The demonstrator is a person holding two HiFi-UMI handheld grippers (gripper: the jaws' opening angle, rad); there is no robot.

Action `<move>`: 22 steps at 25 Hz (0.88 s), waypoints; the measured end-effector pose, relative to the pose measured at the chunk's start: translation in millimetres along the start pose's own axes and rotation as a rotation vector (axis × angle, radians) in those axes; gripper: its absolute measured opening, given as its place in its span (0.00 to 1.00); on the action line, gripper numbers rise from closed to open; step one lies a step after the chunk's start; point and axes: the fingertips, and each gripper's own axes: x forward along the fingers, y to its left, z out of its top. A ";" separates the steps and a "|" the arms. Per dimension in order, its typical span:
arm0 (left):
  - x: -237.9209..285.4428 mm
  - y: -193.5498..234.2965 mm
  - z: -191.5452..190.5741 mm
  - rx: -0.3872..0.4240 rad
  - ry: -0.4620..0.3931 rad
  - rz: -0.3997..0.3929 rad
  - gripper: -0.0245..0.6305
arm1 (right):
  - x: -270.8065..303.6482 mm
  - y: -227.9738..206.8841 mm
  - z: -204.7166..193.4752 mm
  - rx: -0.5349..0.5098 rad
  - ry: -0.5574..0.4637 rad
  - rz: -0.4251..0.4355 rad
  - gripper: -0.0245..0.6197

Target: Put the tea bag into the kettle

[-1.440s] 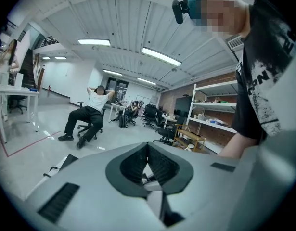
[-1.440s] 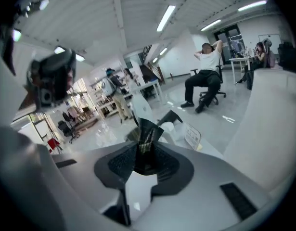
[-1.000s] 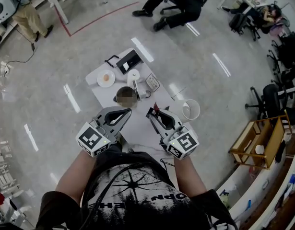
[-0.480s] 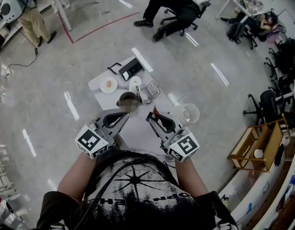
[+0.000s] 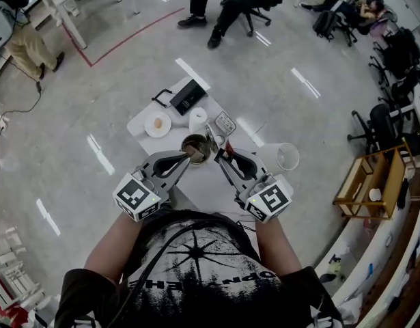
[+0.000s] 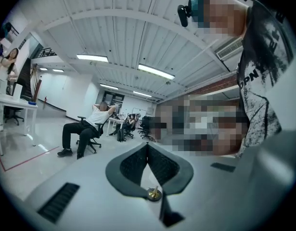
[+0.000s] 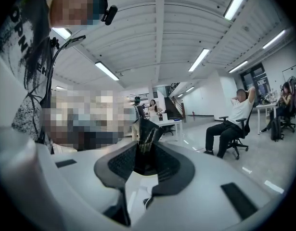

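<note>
Over the last second both grippers had travelled up the head view from the lower part of the worktop to the kettle at centre frame; the left gripper now sat at the kettle's lower-left rim, its jaws closed together on nothing that we could see; the right gripper sat just right of the rim, its jaws part closed and clamped on the tea bag, a dark packet standing up between the pads; we judged the bag carried almost to the kettle's mouth but not yet over it or released. We counted two grippers, one kettle and one tea bag; above the kettle lay one small round dish, one black flat case, one white cylinder and one small keypad-like device; one white bucket stood on the floor at right.
</note>
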 end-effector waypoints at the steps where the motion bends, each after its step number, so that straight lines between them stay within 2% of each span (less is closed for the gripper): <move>1: -0.2 7.1 0.0 -0.001 0.008 -0.024 0.05 | 6.7 0.1 0.1 -0.001 0.004 -0.019 0.18; 10: 1.5 53.4 9.8 0.018 0.077 -0.255 0.05 | 48.9 2.0 3.1 0.049 0.015 -0.224 0.18; 18: 1.5 68.3 -3.7 -0.004 0.133 -0.345 0.05 | 64.8 -0.9 -28.9 0.074 0.075 -0.344 0.18; 22: 0.7 74.1 -11.7 0.014 0.165 -0.372 0.05 | 80.3 -1.7 -60.2 0.093 0.150 -0.339 0.18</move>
